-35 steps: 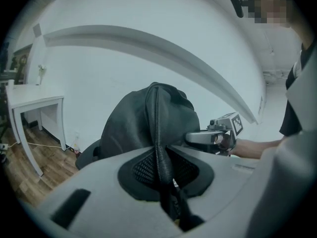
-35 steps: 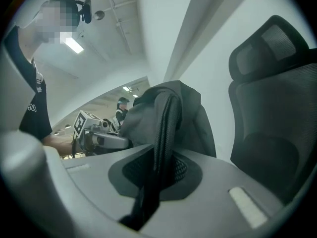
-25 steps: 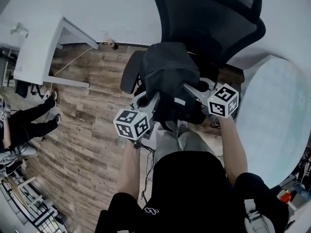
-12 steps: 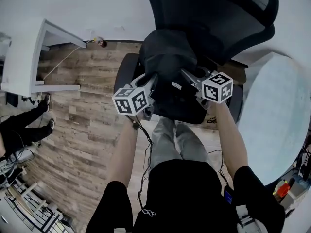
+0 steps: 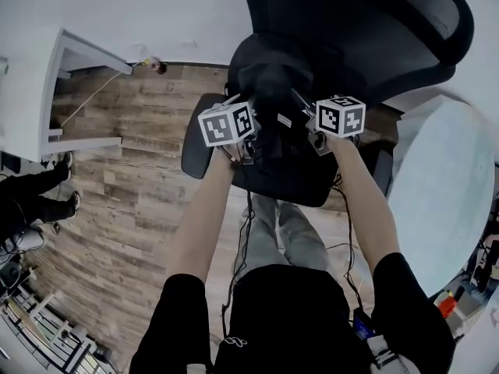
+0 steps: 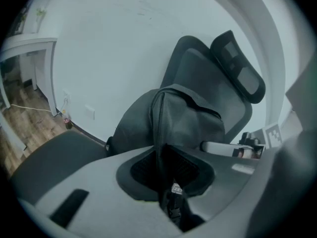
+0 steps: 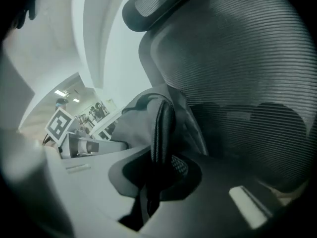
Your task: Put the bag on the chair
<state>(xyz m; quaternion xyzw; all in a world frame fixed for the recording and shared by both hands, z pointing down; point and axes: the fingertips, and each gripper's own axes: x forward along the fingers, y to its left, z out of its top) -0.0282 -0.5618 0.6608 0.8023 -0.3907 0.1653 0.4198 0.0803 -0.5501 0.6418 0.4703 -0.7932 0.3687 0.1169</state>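
The black fabric bag (image 5: 273, 84) stood upright over the seat of the black mesh office chair (image 5: 374, 29). Its long axis ran roughly vertical and its broad back faced the backrest. Whether its base pressed on the seat could not be told.

The left gripper (image 5: 253, 140) had its jaws closed on a thin black webbing strap (image 6: 171, 200) hanging from the bag's near side. The right gripper (image 5: 300, 123) had its jaws clamped on a padded black shoulder strap (image 7: 161, 128). The two grippers flanked the bag, one on each side.

In the left gripper view a zip seam (image 6: 156, 118) ran up the bag, which looked closed, so its contents were unseen.

The headrest and backrest rose just behind the bag, and a black armrest (image 5: 199, 135) stuck out on the left side. A pale round bench (image 5: 444, 193) stood close by the chair on the right. A white bench (image 5: 35, 92) stood well apart on the left, over wood-plank floor (image 5: 125, 209). Another person's dark-clad legs (image 5: 31, 201) showed at the far left edge. The wearer's own grey-trousered legs (image 5: 284, 228) stood just before the seat.
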